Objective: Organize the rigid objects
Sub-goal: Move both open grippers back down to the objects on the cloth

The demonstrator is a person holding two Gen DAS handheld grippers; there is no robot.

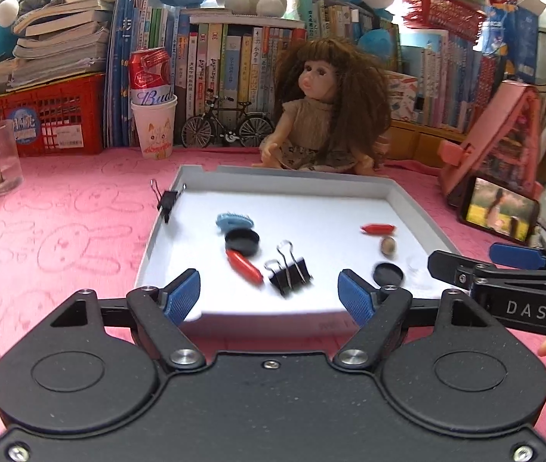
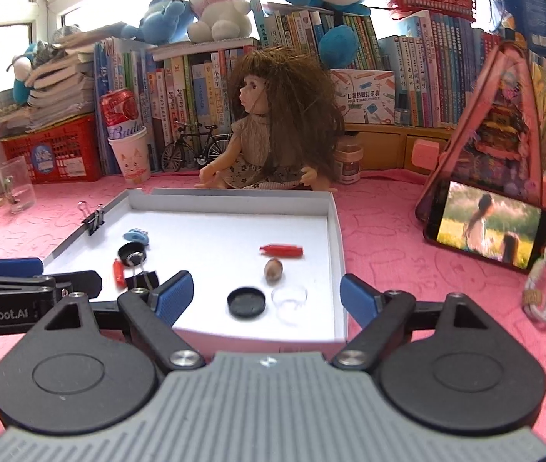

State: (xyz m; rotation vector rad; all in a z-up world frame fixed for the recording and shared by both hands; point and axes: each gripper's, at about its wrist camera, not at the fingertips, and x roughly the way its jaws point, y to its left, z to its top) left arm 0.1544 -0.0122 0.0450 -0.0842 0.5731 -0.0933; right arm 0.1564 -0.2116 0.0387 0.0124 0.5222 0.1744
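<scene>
Small rigid items, including a binder clip [image 1: 290,271] and black cap [image 2: 247,301], are scattered in the white tray [image 2: 336,231] on the pink surface. Both left tongs [image 1: 269,296] and right tongs [image 2: 267,298] are held apart, empty, at its near edge. The light, stiff clip is best gripped across its body.

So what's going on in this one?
A person holds a two-finger tool in each hand over the near edge of a shallow white tray on a pink cloth. Both the left tool and the right tool are open and empty. In the tray lie two red capsules, two black lids, a black binder clip, a blue comb-like piece, a brown nut and a clear lid. Another clip grips the left wall.
</scene>
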